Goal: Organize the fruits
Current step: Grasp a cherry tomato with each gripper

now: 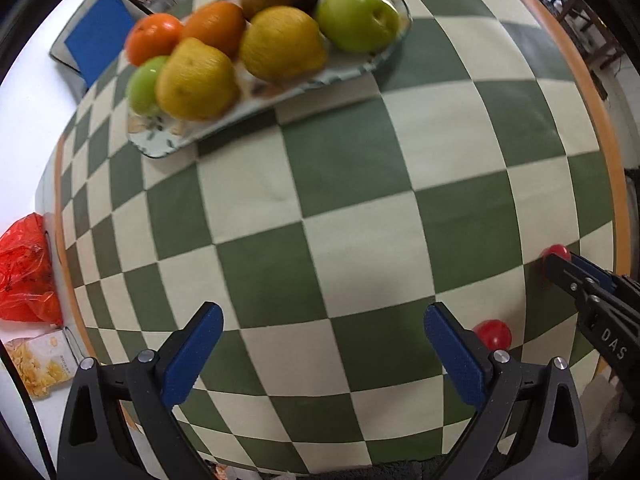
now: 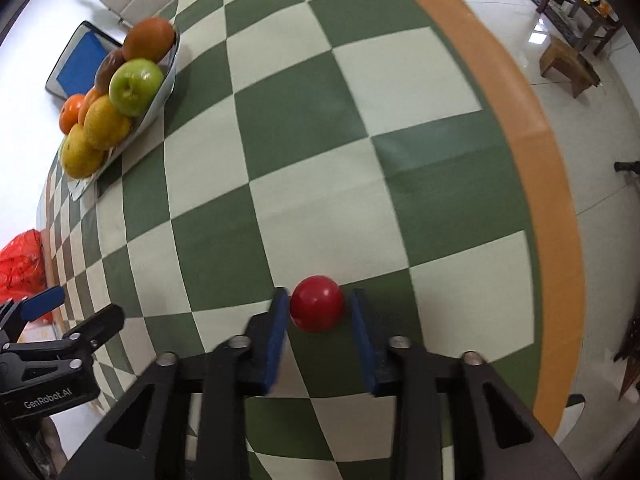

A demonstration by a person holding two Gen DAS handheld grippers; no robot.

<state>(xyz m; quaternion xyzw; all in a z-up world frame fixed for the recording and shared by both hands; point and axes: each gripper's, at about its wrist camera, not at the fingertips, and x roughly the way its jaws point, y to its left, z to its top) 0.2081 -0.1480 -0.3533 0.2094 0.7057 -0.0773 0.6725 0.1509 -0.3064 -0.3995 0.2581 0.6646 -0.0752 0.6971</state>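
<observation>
A patterned oblong plate (image 1: 160,148) (image 2: 82,190) at the far left of the checkered table holds yellow, orange, green and dark red fruits. A small red fruit (image 2: 317,303) (image 1: 557,250) lies on the cloth between the blue pads of my right gripper (image 2: 319,298) (image 1: 554,259). The left pad looks to be touching it and a thin gap shows at the right pad. A second small red fruit (image 1: 494,334) lies just beyond the right finger of my left gripper (image 1: 322,316) (image 2: 78,310), which stands wide open over bare cloth with nothing in it.
The round table has an orange rim (image 2: 532,160) close on the right. A red plastic bag (image 1: 24,272) and a snack packet (image 1: 40,364) lie off the table's left side. A chair with a blue cushion (image 1: 96,44) stands behind the plate. A wooden stool (image 2: 568,64) is on the floor.
</observation>
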